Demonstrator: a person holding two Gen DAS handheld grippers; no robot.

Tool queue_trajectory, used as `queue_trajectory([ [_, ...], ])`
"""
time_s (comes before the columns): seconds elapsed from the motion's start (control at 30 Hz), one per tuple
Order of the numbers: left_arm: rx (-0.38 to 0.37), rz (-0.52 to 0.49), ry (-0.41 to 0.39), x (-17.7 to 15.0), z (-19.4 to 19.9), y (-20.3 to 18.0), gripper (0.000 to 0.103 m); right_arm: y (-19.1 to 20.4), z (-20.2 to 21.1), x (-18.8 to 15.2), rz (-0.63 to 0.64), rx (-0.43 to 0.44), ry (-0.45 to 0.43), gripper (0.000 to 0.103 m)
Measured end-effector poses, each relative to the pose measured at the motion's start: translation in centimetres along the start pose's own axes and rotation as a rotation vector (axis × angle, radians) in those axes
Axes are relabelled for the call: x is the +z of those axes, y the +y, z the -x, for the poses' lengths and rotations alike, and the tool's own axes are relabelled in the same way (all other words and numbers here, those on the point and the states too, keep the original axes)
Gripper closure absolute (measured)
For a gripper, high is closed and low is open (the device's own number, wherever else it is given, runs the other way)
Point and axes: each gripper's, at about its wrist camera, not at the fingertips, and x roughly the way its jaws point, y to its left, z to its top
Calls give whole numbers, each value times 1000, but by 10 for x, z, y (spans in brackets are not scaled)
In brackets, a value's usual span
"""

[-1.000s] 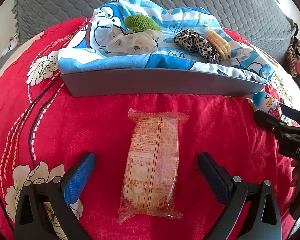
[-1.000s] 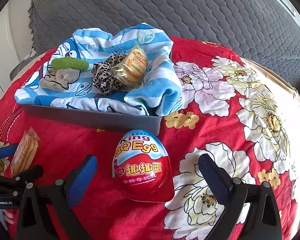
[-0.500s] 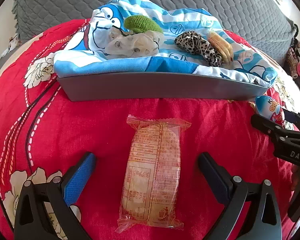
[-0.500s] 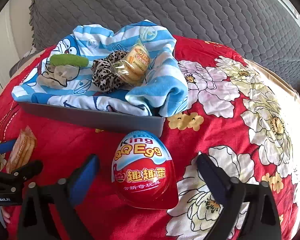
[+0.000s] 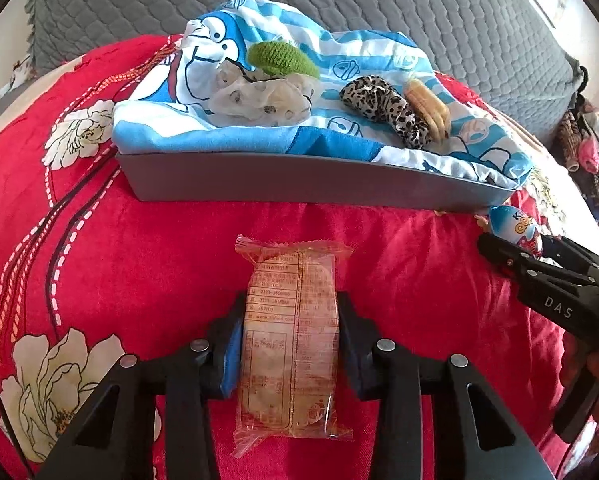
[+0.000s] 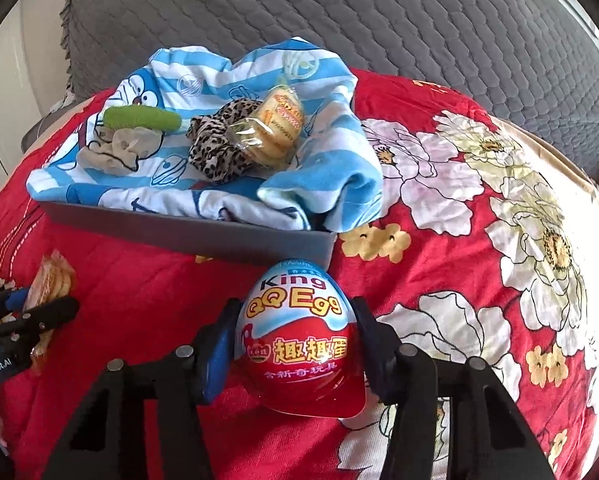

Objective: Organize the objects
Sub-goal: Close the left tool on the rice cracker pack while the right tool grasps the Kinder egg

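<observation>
Grey tray [image 5: 259, 180] with towel [image 5: 339, 148], scrunchie [image 5: 383, 108], biscuits [image 5: 427, 108]; fingers pinching cracker pack [image 5: 291, 340] and egg [image 6: 299, 336].

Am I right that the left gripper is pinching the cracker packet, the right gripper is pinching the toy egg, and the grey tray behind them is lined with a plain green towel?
Nearly. The left gripper does pinch the cracker packet and the right gripper the toy egg. But the grey tray holds a blue-and-white striped cartoon towel, not a plain green one, as the right wrist view shows.
</observation>
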Motion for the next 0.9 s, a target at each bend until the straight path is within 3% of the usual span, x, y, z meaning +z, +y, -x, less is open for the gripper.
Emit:
queue_trajectory([
  [0.5, -1, -62, -16, -6, 16, -21, 62, 14, 20, 1, 20, 51, -15, 48],
  [0.9, 7, -106, -89, -5, 62, -37, 62, 32, 81, -4, 30, 79, -93, 48],
])
